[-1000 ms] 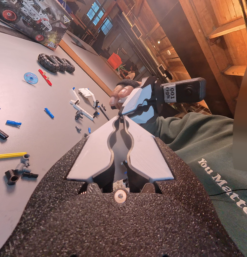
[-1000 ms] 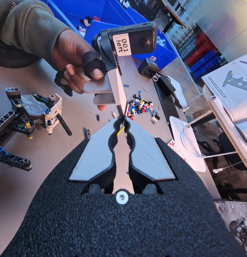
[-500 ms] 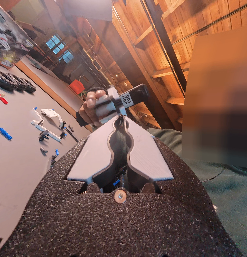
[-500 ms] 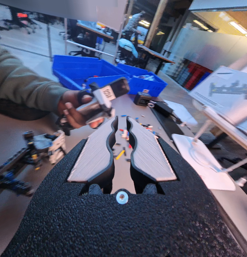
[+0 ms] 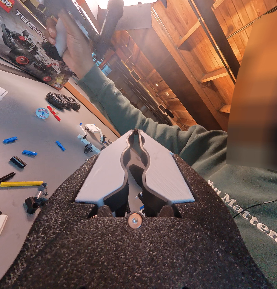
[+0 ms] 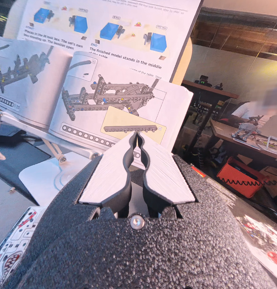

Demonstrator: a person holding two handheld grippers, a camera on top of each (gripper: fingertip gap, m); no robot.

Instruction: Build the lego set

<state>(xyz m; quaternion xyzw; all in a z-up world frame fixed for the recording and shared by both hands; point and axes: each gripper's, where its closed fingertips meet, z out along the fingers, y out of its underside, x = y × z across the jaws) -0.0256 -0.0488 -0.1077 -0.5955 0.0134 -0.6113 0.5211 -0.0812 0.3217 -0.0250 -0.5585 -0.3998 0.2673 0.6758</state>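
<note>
My left gripper (image 5: 135, 131) is held above the grey table (image 5: 33, 137), shut on a small dark peg (image 5: 135, 130) at its tips. Loose parts lie on the table to its left: black tyres (image 5: 62, 101), blue pins (image 5: 60, 145), a yellow axle (image 5: 21, 183) and a white sub-assembly (image 5: 91, 136). My right gripper (image 6: 137, 133) is shut and empty, and points at the open instruction booklet (image 6: 119, 100) on its white stand. The hand (image 5: 77, 50) holding it is raised at the upper left of the left wrist view.
The set box (image 5: 30, 46) stands at the table's far edge, and a red piece (image 5: 53, 113) and a round blue disc (image 5: 42, 112) lie by the tyres. A printed sheet (image 6: 119, 23) stands behind the booklet. A sticker sheet (image 6: 12, 234) lies at lower left. My hands' fingertips stand some 40 cm from each other. The right gripper is farther from the yellow axle (image 5: 21, 183), some 40 cm, than the left, some 15 cm.
My right gripper has pulled away from the left one, swung up to face the booklet, and closed from slightly open. The left gripper still holds the peg.
</note>
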